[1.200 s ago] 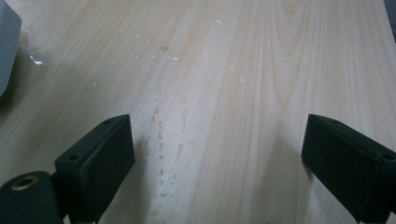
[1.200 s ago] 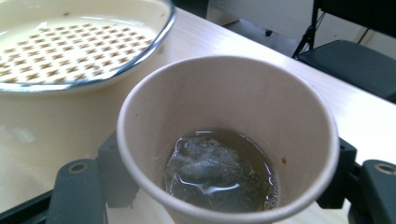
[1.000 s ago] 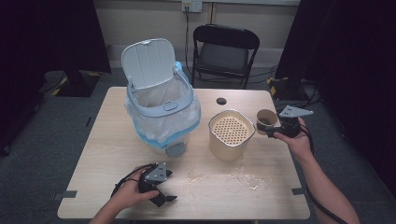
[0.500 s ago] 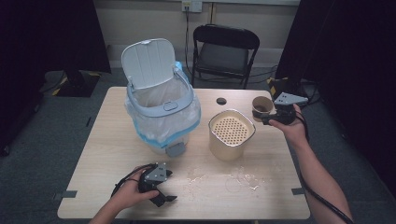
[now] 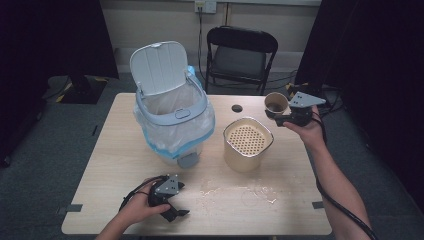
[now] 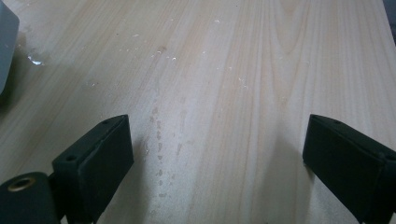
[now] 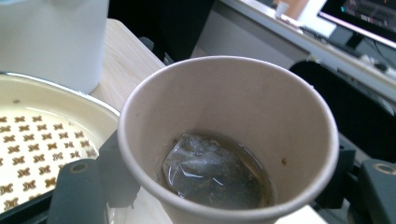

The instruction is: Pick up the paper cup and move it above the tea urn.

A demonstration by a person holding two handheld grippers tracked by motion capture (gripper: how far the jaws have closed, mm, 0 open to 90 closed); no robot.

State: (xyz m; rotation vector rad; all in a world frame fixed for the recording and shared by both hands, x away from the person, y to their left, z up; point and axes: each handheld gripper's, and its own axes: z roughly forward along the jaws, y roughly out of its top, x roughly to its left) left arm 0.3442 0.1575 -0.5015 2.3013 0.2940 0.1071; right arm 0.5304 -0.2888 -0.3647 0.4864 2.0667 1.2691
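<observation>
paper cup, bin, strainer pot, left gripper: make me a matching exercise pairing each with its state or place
Things:
1. paper cup
2. bin
3. strainer pot
4. left gripper

States:
A. lid up, plastic liner inside
B. on the table, jaws open, nothing between
C. held in the right gripper, wet tea bag inside
D. perforated insert on top, at mid-table

Pairs: 1-C, 2-A, 3-D, 4-B
</observation>
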